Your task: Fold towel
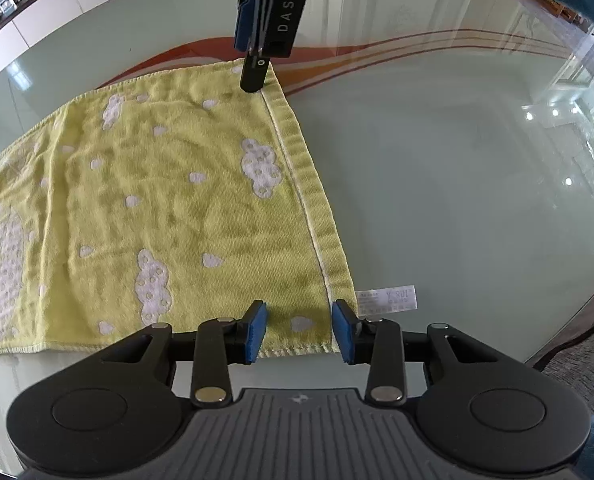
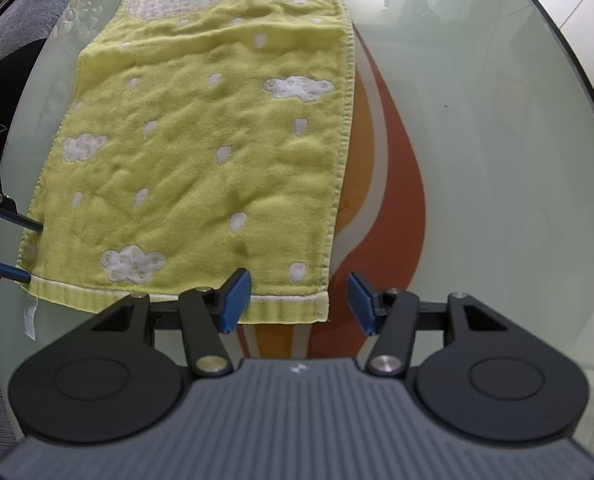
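Note:
A yellow-green towel [image 1: 157,208] with white cloud shapes lies flat on the glass table; it also shows in the right wrist view [image 2: 201,152], stretching away. My left gripper [image 1: 300,330] is open, its blue pads on either side of the towel's near corner by the white label [image 1: 387,300]. My right gripper [image 2: 299,300] is open over the other corner of the same short hem. In the left wrist view the right gripper [image 1: 257,80] stands at the far corner. In the right wrist view the left gripper [image 2: 21,248] is at the left edge.
The round glass table [image 1: 457,184] has an orange and red wave pattern [image 2: 393,184]. A grey sofa [image 2: 13,20] lies beyond the table's edge. A white cabinet [image 1: 37,24] with picture frames stands behind the table.

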`<act>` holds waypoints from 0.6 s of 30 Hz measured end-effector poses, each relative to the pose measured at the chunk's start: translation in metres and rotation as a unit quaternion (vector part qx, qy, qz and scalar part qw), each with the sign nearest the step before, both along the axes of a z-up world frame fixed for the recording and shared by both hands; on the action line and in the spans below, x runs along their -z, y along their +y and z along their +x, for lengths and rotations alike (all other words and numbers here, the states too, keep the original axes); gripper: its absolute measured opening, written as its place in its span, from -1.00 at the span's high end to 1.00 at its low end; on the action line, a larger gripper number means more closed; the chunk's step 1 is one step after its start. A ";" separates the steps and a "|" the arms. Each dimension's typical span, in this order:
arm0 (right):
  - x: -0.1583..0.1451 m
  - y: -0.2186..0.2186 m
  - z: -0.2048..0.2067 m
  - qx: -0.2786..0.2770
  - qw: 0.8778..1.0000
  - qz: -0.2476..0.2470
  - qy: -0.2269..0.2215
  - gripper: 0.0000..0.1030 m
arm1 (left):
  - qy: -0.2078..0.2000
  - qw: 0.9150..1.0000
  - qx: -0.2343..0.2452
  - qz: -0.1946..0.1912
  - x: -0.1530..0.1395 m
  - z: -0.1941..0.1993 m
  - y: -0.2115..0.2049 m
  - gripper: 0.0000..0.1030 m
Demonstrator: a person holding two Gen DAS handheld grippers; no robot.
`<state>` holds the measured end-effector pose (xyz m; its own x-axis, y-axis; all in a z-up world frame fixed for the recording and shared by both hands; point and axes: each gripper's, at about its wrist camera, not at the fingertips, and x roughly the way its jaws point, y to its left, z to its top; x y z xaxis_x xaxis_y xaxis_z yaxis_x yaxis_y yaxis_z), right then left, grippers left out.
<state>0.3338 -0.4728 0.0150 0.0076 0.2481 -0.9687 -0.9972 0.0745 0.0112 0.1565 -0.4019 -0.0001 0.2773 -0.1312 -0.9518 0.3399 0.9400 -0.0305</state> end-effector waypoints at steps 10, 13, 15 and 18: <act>-0.003 0.006 -0.008 -0.011 1.000 -0.002 0.014 0.69 | 0.015 1.000 0.004 -0.023 0.001 0.000 0.000 1.00; -0.004 0.008 -0.007 -0.010 1.000 -0.006 0.015 0.69 | 0.016 1.000 0.002 -0.027 0.001 0.000 0.003 1.00; -0.004 0.009 -0.007 -0.010 1.000 -0.008 0.016 0.69 | 0.017 0.999 0.003 -0.030 0.000 -0.001 0.006 1.00; -0.005 0.009 -0.007 -0.008 1.000 -0.010 0.015 0.69 | 0.016 0.999 0.006 -0.032 -0.002 -0.002 0.007 1.00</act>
